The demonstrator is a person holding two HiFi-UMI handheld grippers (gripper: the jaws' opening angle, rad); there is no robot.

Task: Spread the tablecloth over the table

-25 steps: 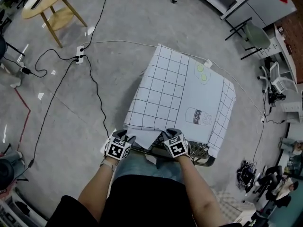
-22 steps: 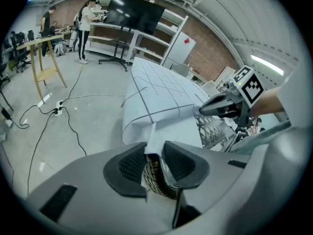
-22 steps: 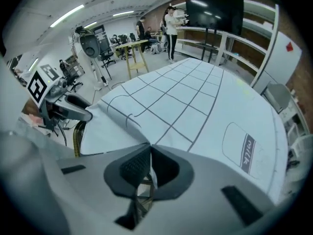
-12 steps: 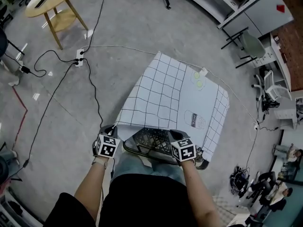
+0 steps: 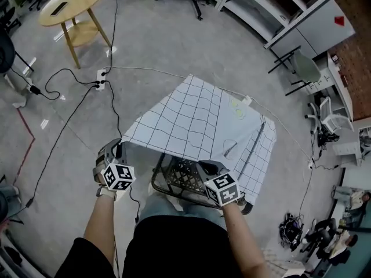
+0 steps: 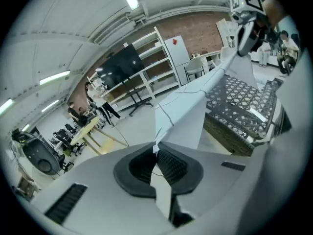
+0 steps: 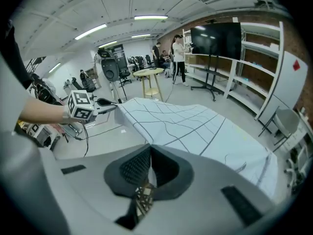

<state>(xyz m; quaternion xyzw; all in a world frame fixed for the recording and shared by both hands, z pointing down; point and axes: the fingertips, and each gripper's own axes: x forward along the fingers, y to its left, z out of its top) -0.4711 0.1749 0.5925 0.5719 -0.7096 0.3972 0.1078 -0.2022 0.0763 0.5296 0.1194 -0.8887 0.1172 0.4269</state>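
The gridded tablecloth [image 5: 203, 117] lies over a black lattice-top table [image 5: 181, 177] at the middle of the head view; its far part rests on the top toward 12 o'clock, its right side hangs down toward 4 o'clock, and its near edge is raised clear of the table, so the lattice shows beneath it at 6 o'clock. The left gripper [image 5: 120, 146], at 8 o'clock of the cloth, has its jaws pressed fully together on the near-left corner, a thin tongue of fabric pinched between the pads; the right gripper [image 5: 210, 168], at 6 o'clock, is likewise clamped tight on the near hem, some way in from the right-hand corner as far as I can tell.

The cloth looks thin, light and limp; it sags between the two holds and creases near 3 o'clock. It would likely billow if lifted fast and could slide from a shallow pinch. The best holds are probably the hem corners, spread wide apart so that the edge draws taut.
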